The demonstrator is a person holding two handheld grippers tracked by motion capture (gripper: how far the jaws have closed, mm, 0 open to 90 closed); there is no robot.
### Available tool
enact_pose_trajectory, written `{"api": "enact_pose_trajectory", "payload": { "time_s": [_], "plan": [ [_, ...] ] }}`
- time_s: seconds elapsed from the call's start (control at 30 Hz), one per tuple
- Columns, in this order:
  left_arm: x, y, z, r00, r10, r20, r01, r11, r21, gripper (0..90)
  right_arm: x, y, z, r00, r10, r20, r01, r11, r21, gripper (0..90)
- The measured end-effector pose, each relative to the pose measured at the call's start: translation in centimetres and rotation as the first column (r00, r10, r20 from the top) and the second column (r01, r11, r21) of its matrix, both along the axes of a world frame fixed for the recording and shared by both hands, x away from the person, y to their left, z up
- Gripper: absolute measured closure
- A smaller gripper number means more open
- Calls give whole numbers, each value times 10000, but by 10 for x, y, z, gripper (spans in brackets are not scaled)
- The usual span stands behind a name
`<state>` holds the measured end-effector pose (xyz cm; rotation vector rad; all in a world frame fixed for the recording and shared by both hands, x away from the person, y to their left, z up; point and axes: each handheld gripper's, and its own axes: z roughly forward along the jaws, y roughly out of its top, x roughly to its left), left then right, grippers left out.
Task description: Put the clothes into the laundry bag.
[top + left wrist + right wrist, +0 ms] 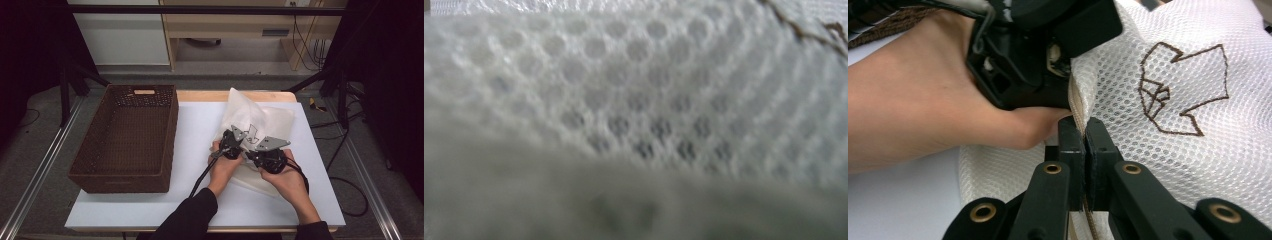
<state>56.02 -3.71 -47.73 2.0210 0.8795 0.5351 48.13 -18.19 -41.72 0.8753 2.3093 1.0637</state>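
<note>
Table (150, 210): white top, wooden edge showing at 12 o'clock.

Basket (125, 137): brown woven, rectangular, 1 handle slot in its far wall; stands at 9 o'clock on the table, well apart from the hands.

Mesh bag (260, 120): white, honeycomb weave, 1 brown angular outline stitched on its face (1180, 90). Lies at about 2 o'clock from the table's centre, its near part under both grippers. In the left gripper view the mesh (639, 100) sits right against the lens, blurred.

Left hand (222, 167): comes in from 6 o'clock in a dark sleeve, holding the left gripper (231, 145) at the bag's near left edge. In the right gripper view this gripper (1048, 55) presses against the bag's seam; its jaws are hidden by the cloth, and by the record they stand together.

Right hand (287, 180): holds the right gripper (1084, 145) just beside the left one, at 3 o'clock of it. Its 2 black jaws are clamped on the bag's corded edge, the cord running down between them.
</note>
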Motion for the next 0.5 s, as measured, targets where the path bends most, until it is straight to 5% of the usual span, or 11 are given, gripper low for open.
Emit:
{"api": "enact_pose_trajectory", "payload": {
  "time_s": [0.5],
  "plan": [
    [-12,11,3,9999,-127,-22,126,9998,-119,900,-1,-1,3,9999,-44,146,43,10000,51,882]
  ]
}}
